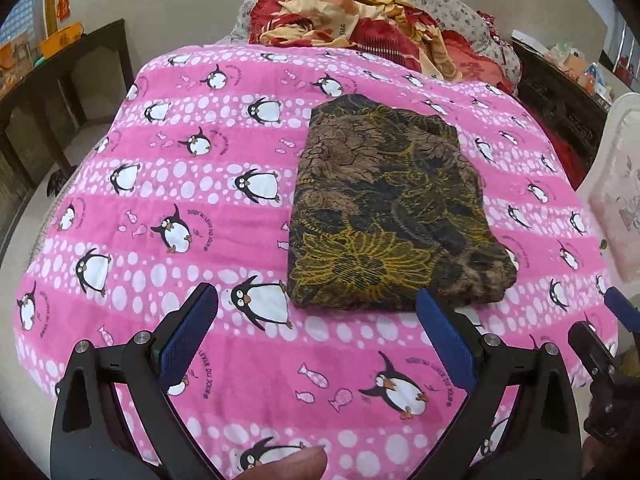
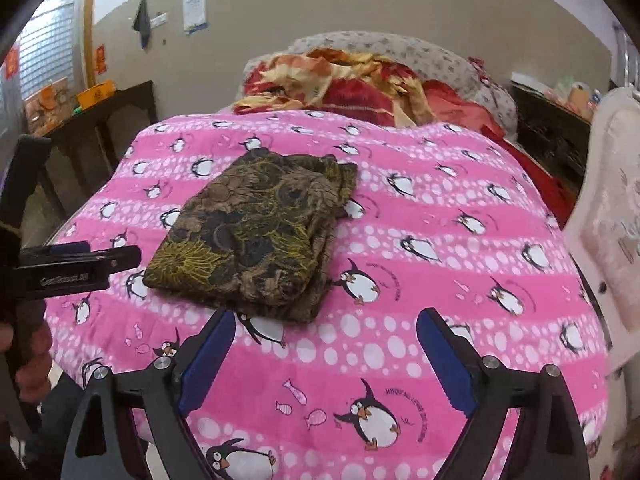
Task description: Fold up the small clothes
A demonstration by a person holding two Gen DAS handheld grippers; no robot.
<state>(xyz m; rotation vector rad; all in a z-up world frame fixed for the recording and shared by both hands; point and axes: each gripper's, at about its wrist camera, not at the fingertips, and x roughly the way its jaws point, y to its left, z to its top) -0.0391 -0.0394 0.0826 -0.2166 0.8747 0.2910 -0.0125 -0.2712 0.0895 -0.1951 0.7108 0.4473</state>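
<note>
Garment: the brown floral cloth (image 1: 394,208) lies folded in a neat rectangle on the pink penguin blanket (image 1: 168,184).
Left gripper (image 1: 316,312): wide, empty, near edge.
Right gripper (image 2: 326,332): wide, empty.
Progress: folding looks finished; possibly only tidying remains.

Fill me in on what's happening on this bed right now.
A person is holding a two-finger gripper in each hand over a bed covered by a pink penguin blanket. A brown and yellow floral garment lies on the blanket already folded into a compact rectangle. Neither tool touches it: the left gripper and the right gripper both hover on the near side of it with jaws wide open and nothing held. A heap of red and orange bedding sits at the far end.
</note>
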